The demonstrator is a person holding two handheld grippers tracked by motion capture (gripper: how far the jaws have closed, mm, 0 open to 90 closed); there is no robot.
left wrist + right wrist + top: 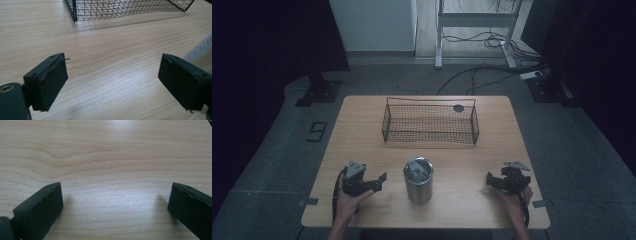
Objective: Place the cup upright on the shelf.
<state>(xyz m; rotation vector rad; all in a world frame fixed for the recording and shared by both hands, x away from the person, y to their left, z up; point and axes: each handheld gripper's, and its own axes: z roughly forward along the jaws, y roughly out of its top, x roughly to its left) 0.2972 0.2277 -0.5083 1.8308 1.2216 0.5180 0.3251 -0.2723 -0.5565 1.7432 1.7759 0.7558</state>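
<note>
A steel cup (418,179) stands at the table's front middle, with something grey inside it that I cannot make out. Behind it sits a black wire basket (430,122), whose near corner (75,11) appears at the top of the left gripper view. My left gripper (374,182) rests left of the cup, open, jaws wide apart over bare wood (112,72). A pale edge of the cup (200,47) shows at the right of that view. My right gripper (493,181) lies at the front right, open, nothing between its jaws (115,205).
The wooden table (362,145) has a small dark disc (458,108) near its back edge, behind the basket. Beyond the table are a white desk frame (474,22), floor cables (482,70) and dark stands at both sides.
</note>
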